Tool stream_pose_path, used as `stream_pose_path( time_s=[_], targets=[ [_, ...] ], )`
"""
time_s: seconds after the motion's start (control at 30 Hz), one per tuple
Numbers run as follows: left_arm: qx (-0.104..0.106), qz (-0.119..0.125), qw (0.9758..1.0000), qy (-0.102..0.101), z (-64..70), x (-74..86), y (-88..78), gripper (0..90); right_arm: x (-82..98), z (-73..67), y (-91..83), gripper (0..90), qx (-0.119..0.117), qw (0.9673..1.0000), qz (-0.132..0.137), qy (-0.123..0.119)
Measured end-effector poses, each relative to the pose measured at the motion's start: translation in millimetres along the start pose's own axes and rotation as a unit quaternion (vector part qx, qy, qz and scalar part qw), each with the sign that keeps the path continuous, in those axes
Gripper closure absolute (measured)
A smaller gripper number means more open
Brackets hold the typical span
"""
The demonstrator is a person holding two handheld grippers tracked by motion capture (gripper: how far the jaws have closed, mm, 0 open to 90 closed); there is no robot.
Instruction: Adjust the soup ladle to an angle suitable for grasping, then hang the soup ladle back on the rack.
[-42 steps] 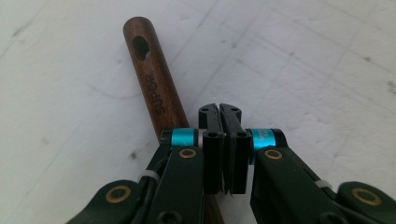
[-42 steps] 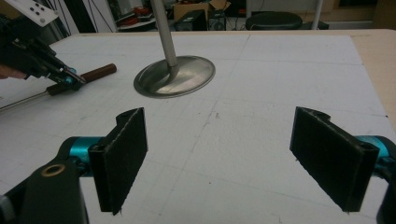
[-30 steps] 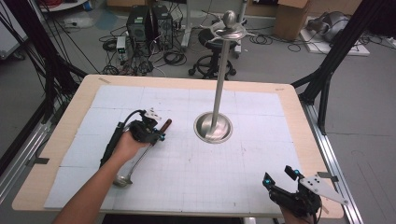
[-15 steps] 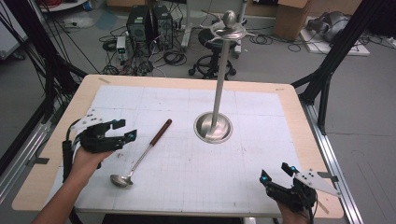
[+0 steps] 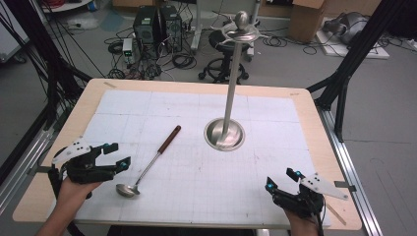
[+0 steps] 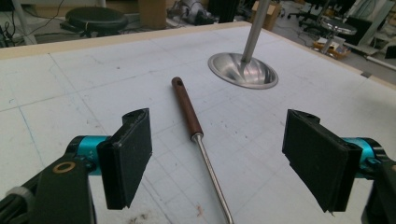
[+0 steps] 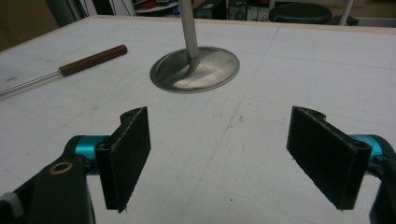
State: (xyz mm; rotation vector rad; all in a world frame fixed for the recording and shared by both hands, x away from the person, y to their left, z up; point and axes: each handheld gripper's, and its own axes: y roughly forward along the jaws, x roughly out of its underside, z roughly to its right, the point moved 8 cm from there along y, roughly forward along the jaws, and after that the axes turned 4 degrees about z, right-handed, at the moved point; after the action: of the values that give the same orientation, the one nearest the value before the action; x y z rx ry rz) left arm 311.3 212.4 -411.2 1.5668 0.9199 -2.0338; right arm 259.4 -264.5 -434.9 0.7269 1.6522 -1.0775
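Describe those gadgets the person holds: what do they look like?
Each hand grips a black handheld frame. The left tongs and right tongs end in two flat black rectangular pads on turquoise mounts, each topped by a grey three-cornered plate. Forearms appear bare; no sleeves are visible.

White gridded mat [image 5: 196,172] on tan table [image 5: 88,101], silver ladle [image 5: 147,164] with brown handle, silver stand [image 5: 225,132], black jaws with teal fittings

Wooden table [image 5: 314,118], white gridded mat [image 5: 196,167] on top; ladle [image 5: 147,164] flat on mat; metal stand [image 5: 225,133] upright mid-mat, possibly hooked top.
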Motion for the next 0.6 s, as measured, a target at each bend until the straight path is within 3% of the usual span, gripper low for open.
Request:
stream_pose_path(
  time_s=[0.27, 0.4, 0.6],
  targets=[
    [-0.005, 0.009, 0.9999, -0.003, 0.2, -3.3, -3.9, 24.5, 1.6, -2.6, 0.0, 20.1, -0.007, 1.0000, -0.001, 0.003],
    [-0.002, 0.008, 0.9998, -0.017, -0.4, -6.8, -3.1, 24.4, 1.6, -4.0, -2.6, 20.2, -0.010, 0.9999, 0.002, 0.009],
    [0.003, -0.007, 0.9999, -0.007, 3.6, -16.8, 1.5, 23.9, 0.1, -3.1, -5.8, 20.3, -0.007, 0.9998, 0.007, 0.014]
  ],
)
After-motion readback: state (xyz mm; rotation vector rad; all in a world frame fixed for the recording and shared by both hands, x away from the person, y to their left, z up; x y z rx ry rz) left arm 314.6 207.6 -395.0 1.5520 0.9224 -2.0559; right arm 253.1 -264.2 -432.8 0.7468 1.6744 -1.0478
